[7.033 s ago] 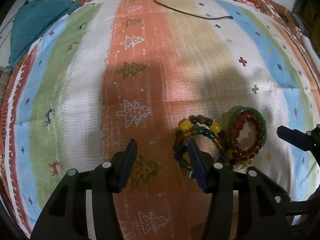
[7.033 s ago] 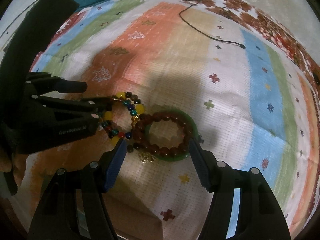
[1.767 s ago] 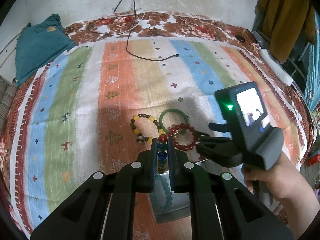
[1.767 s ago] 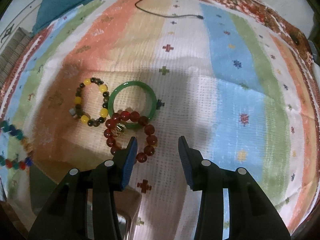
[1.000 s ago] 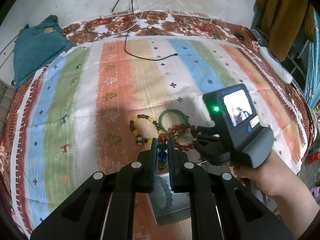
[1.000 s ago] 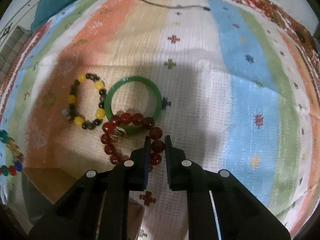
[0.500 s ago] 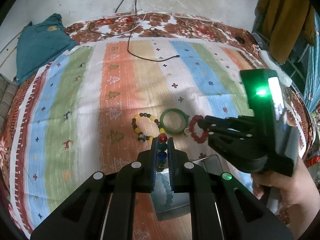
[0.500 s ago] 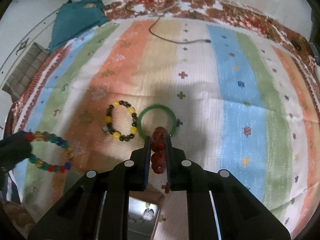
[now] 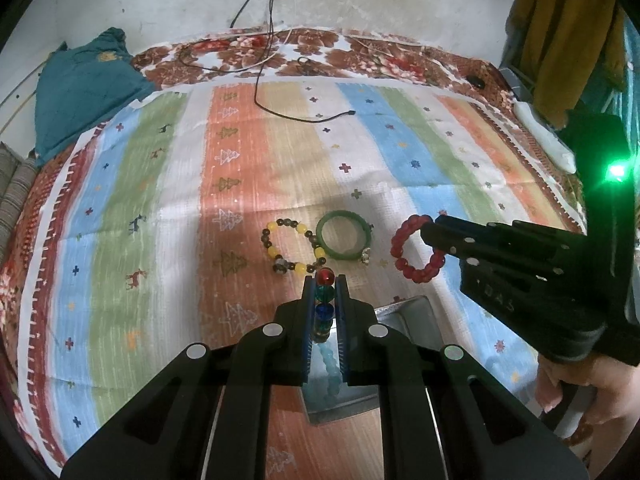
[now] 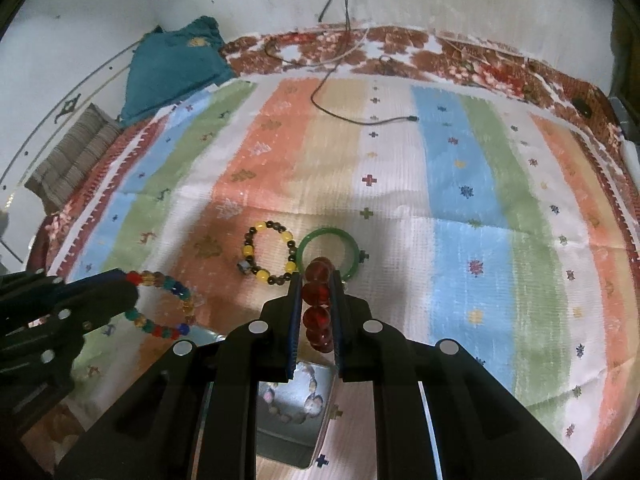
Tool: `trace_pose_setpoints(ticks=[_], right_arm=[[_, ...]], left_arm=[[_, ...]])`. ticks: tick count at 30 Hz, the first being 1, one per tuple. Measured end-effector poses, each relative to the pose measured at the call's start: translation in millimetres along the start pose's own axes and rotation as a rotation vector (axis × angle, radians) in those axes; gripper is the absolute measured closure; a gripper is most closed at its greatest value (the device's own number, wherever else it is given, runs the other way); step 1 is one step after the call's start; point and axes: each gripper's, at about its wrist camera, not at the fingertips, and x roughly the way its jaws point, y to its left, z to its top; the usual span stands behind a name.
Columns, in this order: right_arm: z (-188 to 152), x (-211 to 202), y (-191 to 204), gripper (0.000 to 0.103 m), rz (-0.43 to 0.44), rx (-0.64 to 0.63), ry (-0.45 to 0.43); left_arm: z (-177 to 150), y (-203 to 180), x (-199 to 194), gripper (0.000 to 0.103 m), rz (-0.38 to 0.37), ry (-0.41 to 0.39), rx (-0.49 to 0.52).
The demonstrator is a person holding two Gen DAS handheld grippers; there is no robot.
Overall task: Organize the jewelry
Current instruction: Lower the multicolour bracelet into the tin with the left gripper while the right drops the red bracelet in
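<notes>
Right wrist: gripper [image 10: 316, 280] clamping red bracelet [image 10: 318, 304], seemingly aloft.

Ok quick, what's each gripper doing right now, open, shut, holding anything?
Left gripper: shut on the multicolored bead bracelet, lifted off the striped cloth.
Right gripper: shut on the red bead bracelet, also lifted.

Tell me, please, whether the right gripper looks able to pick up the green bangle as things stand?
Probably not yet. The right gripper has its jaws shut on the red bead bracelet, so it has no free grip. The green bangle itself lies uncovered on the striped cloth, just ahead of it.
</notes>
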Motion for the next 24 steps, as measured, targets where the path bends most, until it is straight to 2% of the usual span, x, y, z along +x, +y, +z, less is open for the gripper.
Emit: trace_pose_setpoints(ticks=[9, 24], right_arm=[[-16, -33, 17, 0.089, 0.016, -0.049, -0.057], [-49, -54, 29, 0.089, 0.025, -0.079, -0.066]], left_arm=[[-13, -10, -9, 0.094, 0.001, -0.009, 0.030], [-28, -14, -21, 0.094, -0.013, -0.028, 0.031]])
